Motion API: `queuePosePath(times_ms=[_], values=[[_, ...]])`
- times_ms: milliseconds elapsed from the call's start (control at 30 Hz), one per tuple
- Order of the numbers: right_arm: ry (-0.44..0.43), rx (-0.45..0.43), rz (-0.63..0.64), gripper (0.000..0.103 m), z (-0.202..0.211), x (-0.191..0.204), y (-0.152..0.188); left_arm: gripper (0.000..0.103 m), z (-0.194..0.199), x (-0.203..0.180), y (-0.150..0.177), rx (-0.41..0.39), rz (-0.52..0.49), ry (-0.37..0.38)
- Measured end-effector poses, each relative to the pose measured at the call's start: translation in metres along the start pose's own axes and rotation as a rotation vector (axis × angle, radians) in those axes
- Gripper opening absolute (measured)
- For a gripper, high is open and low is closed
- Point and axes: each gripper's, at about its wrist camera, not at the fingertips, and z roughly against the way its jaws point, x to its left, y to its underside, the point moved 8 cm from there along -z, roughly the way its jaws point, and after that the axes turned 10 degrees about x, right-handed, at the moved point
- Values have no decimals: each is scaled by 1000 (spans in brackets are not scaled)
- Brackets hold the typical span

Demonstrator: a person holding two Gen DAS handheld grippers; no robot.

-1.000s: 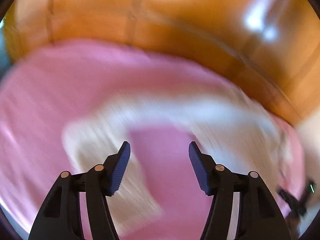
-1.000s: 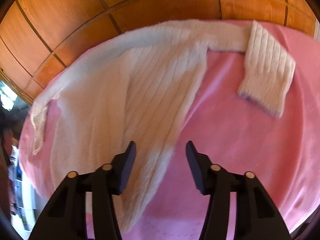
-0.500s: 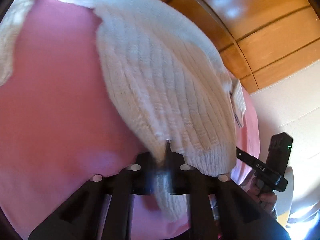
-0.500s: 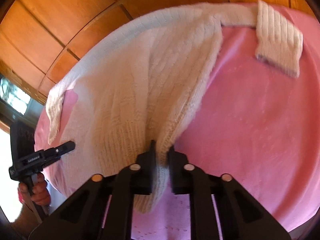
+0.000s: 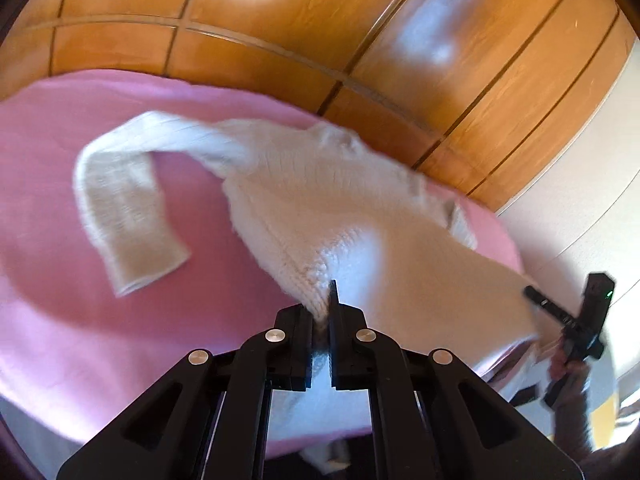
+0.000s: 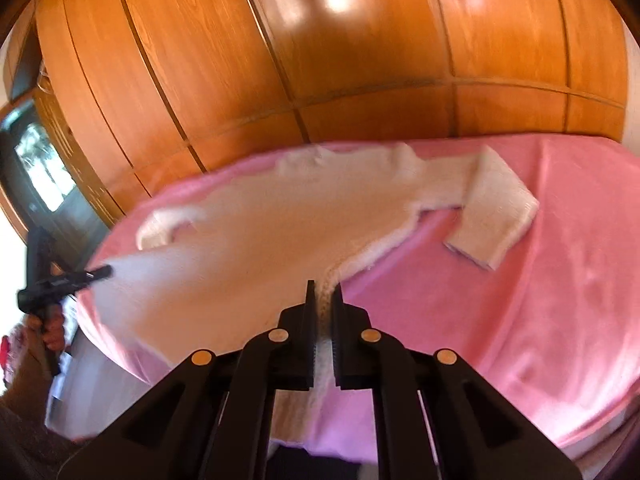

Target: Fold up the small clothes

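Observation:
A white ribbed knit sweater [image 5: 320, 200] lies on a pink blanket [image 5: 80, 320], its near hem lifted off the bed. My left gripper [image 5: 322, 304] is shut on one hem corner, knit bunched between its pads. My right gripper [image 6: 324, 300] is shut on the other hem corner of the sweater [image 6: 280, 232]. The hem hangs stretched between the two. One sleeve [image 5: 124, 216] lies bent on the blanket, seen also as the sleeve [image 6: 492, 216] at the right. In each view the other gripper shows: the right gripper [image 5: 536, 296] and the left gripper [image 6: 106, 270], each pinching the hem.
A wooden panelled wardrobe [image 6: 360, 60] stands right behind the bed. The pink blanket [image 6: 520, 300] covers the whole bed top to its near edge. A white wall [image 5: 580, 180] is at the right. A hand [image 6: 52, 328] holds the left gripper's handle.
Both grippers went from open above the sweater to shut on its hem corners. They have since risen and pulled back, lifting the hem off the blanket and stretching it between them.

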Motion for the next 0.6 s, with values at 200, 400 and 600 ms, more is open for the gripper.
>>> queuePosePath(times_ms=[200,400,600], values=[[99,230,-137,5,-64,-56,84,4,-64,28,65,183,119,-47],[195,261,-110,16,-80,-64,88,22,-63,46,72,157,223,7],[249,179,-74,73,-86,-62,52,29,-59,44,62,118,232,48]])
